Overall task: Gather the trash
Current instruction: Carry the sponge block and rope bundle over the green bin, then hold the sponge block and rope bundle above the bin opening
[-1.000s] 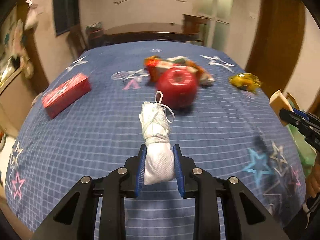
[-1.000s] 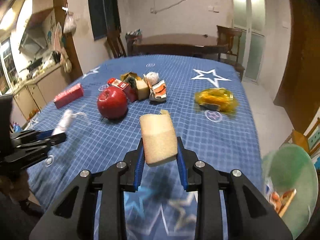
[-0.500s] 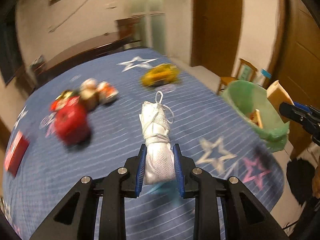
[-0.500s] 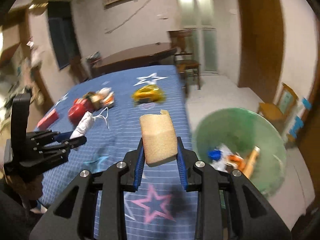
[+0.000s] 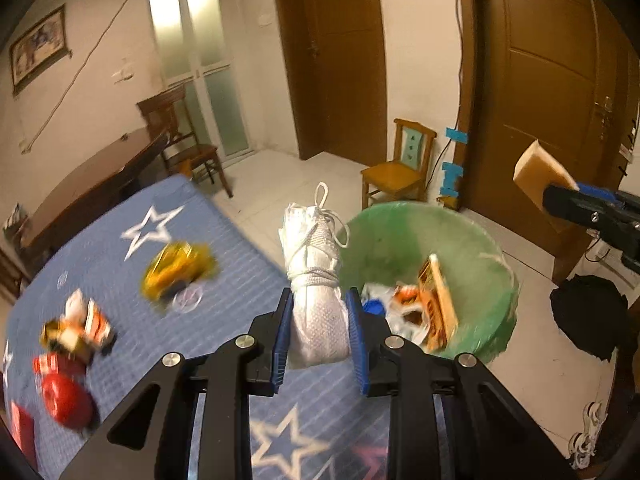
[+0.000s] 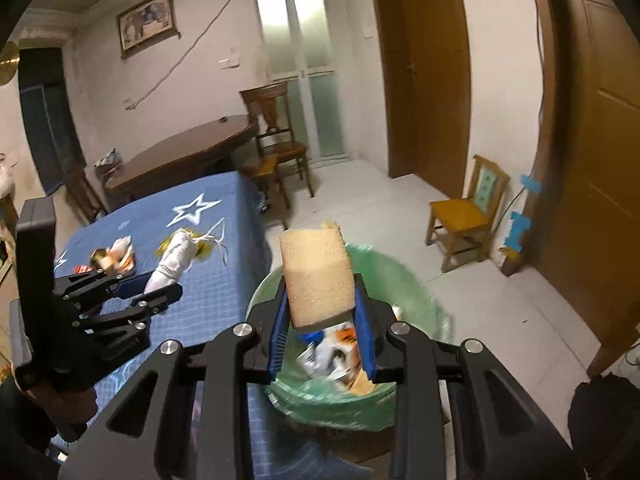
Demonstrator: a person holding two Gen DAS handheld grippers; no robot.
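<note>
My left gripper (image 5: 320,336) is shut on a white cloth bundle tied with string (image 5: 316,280), held over the table's right edge beside the green bin (image 5: 492,256). My right gripper (image 6: 323,328) is shut on a tan sponge block (image 6: 318,280), held above the green bin (image 6: 384,272), which holds several wrappers and a carton. In the left wrist view the sponge (image 5: 536,168) and right gripper show at the far right. In the right wrist view the left gripper (image 6: 148,292) with the bundle (image 6: 176,256) is at the left.
A blue star-patterned table (image 5: 224,320) carries a yellow wrapper (image 5: 176,268), crumpled packets (image 5: 76,332), a red apple (image 5: 64,400) and a red box (image 5: 20,432). A small wooden chair (image 5: 400,168) stands behind the bin. A black bag (image 5: 592,316) lies on the floor at right.
Both grippers have swung right, from over the table's middle toward the green bin. The sponge is now above the bin. Both still hold their items.
</note>
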